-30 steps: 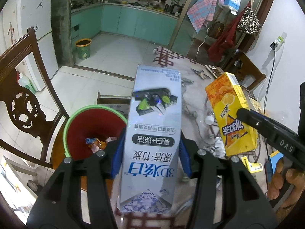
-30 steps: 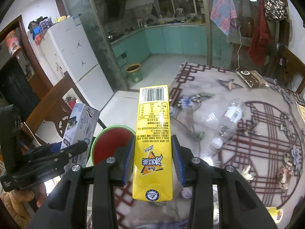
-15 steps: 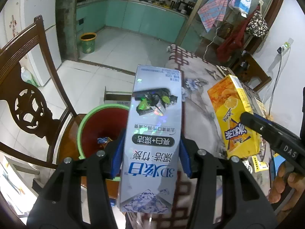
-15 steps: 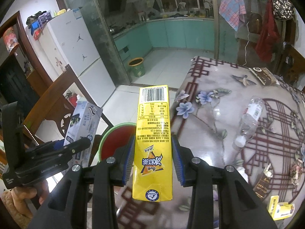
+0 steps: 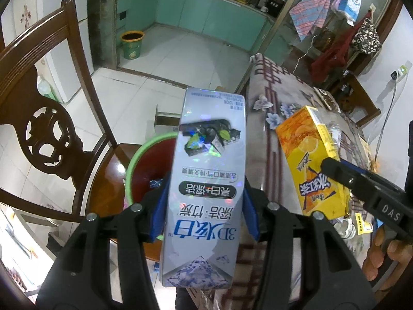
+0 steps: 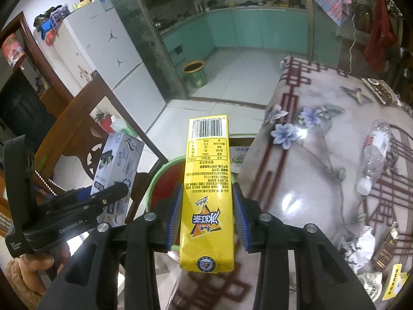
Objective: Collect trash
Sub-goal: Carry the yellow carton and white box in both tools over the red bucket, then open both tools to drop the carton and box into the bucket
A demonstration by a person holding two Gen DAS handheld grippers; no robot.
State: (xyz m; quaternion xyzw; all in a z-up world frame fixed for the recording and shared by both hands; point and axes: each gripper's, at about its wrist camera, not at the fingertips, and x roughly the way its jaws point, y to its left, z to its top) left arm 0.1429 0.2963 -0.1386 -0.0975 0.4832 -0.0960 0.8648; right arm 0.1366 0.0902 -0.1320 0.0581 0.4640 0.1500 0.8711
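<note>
While clamped, toothpaste box (image 5: 206, 170), tea carton (image 6: 207, 193), over bin (image 5: 144, 170)

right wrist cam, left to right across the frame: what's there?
Left gripper holding silver toothpaste box → red bin with green rim → yellow drink carton in the right gripper → clear plastic bottle lying on the table.

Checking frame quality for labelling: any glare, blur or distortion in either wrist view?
Left wrist: fisheye bends the chair back, holographic sheen on the toothpaste box, tablecloth smeared. Right wrist: bright glare on the tablecloth; yellow drink carton text sharp, dark corners.
</note>
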